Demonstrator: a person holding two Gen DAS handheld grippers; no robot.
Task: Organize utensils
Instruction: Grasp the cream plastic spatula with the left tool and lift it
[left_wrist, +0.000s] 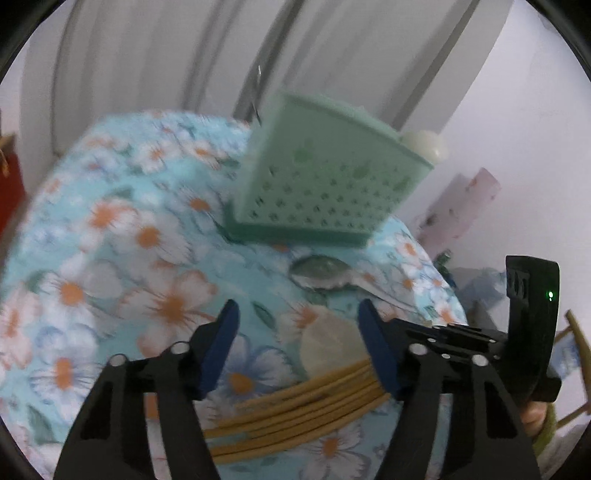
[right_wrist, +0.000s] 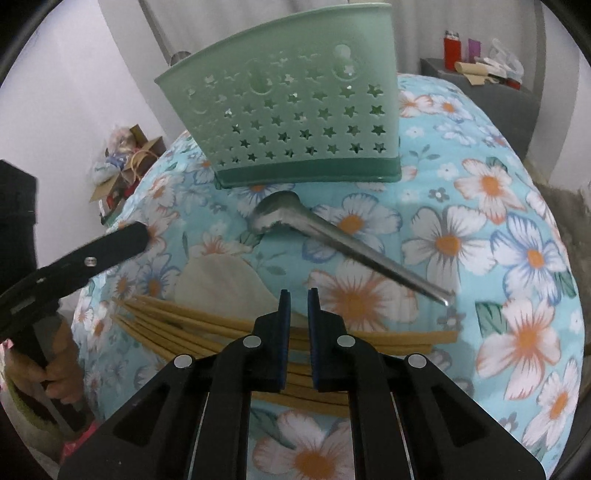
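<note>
A green perforated utensil holder (right_wrist: 295, 110) stands at the back of a floral cloth (right_wrist: 517, 240); it also shows in the left wrist view (left_wrist: 325, 181). A steel spoon (right_wrist: 332, 232) lies in front of it, bowl toward the holder. A pale wooden spatula (right_wrist: 225, 280) and a bundle of bamboo chopsticks (right_wrist: 192, 328) lie nearer. My left gripper (left_wrist: 299, 317) is open above the spatula (left_wrist: 332, 347) and chopsticks (left_wrist: 295, 413). My right gripper (right_wrist: 298, 295) has its jaws nearly together with nothing between them, above the chopsticks.
A cardboard box of clutter (right_wrist: 125, 166) sits beyond the table's left edge. A grey cabinet (right_wrist: 480, 96) with a red bottle stands at the back right. White curtains (left_wrist: 166, 55) hang behind the table. A pink box (left_wrist: 461, 206) lies right.
</note>
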